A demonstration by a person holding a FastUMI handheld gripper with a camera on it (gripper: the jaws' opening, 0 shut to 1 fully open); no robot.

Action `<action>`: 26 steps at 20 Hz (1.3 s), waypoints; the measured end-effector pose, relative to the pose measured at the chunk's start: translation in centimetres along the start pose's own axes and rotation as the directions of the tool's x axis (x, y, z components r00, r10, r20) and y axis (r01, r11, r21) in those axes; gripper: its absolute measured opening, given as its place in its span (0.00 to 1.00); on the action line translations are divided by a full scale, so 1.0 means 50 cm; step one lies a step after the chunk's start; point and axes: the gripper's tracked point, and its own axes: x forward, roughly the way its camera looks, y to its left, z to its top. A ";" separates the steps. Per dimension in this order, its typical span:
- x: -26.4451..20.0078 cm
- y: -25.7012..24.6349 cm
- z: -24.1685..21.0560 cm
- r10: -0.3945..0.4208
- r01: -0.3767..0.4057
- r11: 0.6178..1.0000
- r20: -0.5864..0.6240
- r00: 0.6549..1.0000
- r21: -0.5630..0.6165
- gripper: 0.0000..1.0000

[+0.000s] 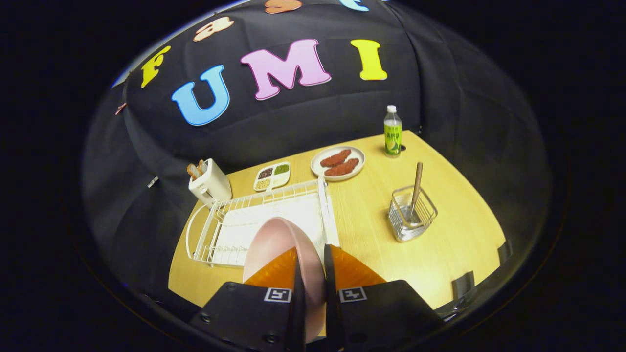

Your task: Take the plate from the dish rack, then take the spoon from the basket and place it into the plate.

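My gripper (311, 254) is shut on the pink plate (279, 242); its orange fingers (276, 271) press the plate's rim from both sides. The plate stands on edge and hangs above the near end of the white dish rack (220, 230). To the right, beyond the fingers, a wire basket (412, 215) stands on the wooden table (371, 234). In the basket a spoon with a wooden handle (416, 183) stands upright.
At the back of the table are a white toaster (209, 185) with toast, a small divided tray (272, 176), a plate of sausages (338, 163) and a green-labelled bottle (392, 132). Bare tabletop lies between the rack and the basket.
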 end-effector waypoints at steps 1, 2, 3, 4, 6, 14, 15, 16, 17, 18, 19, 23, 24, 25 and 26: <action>0.005 -0.004 -0.027 0.019 -0.019 1.000 -0.024 1.000 0.009 0.20; 0.014 -0.008 -0.056 0.033 -0.032 0.999 -0.048 0.998 0.025 0.20; 0.023 -0.016 -0.081 0.041 -0.038 0.998 -0.071 0.997 0.046 0.20; 0.034 -0.026 -0.104 0.045 -0.038 0.996 -0.092 0.995 0.075 0.20; 0.050 -0.039 -0.146 0.056 -0.040 0.991 -0.127 0.990 0.128 0.20; 0.123 -0.091 -0.260 0.080 -0.029 0.972 -0.211 0.974 0.234 0.22; 0.125 -0.100 -0.259 0.072 -0.020 0.969 -0.207 0.976 0.245 0.23; 0.135 -0.114 -0.258 0.051 0.000 0.971 -0.206 0.977 0.240 0.23; 0.134 -0.119 -0.260 0.041 0.009 0.972 -0.209 0.977 0.234 0.23; 0.137 -0.121 -0.258 0.037 0.012 0.973 -0.210 0.977 0.231 0.24; 0.138 -0.118 -0.250 0.040 0.008 0.973 -0.201 0.979 0.229 0.29; 0.127 -0.123 -0.195 -0.006 0.029 0.985 -0.135 0.991 0.171 0.63; 0.117 -0.130 -0.171 -0.025 0.042 0.987 -0.109 0.994 0.155 0.82; 0.111 -0.137 -0.155 -0.054 0.064 0.988 -0.082 0.995 0.137 1.00; 0.096 -0.149 -0.131 -0.086 0.092 0.989 -0.052 0.995 0.114 0.99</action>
